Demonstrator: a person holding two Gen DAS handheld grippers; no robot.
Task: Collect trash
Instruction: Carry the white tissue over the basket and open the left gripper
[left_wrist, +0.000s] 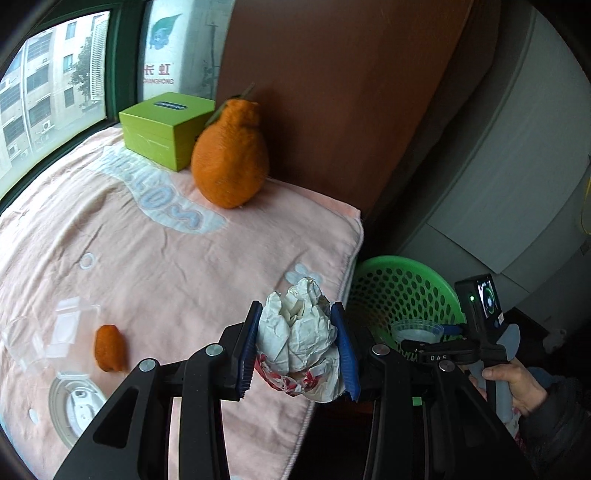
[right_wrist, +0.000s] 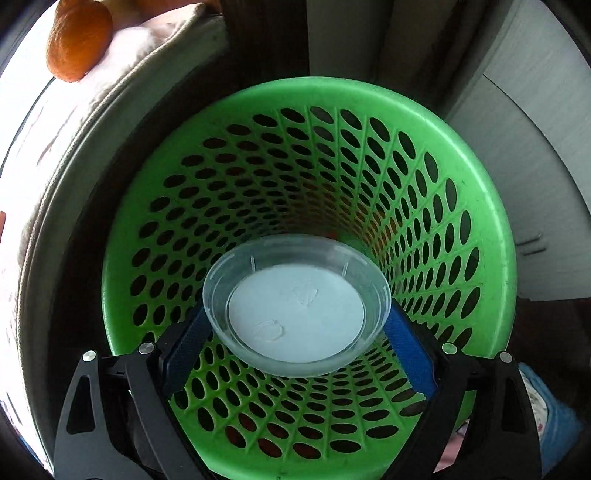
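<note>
Right now the right tool hangs over the green basket, its blue pads spread wide on either side of a clear plastic lid; whether they press its rim cannot be told. To finish this step well, the lid should be let go squarely over the basket's mouth, away from the rim at 6 o'clock, so it falls inside and does not catch on the edge. The left tool pinches a crumpled paper wad above the pink blanket's corner, the basket at its 3 o'clock. It should wait until the right tool clears. An orange peel scrap lies at 9 o'clock.
</note>
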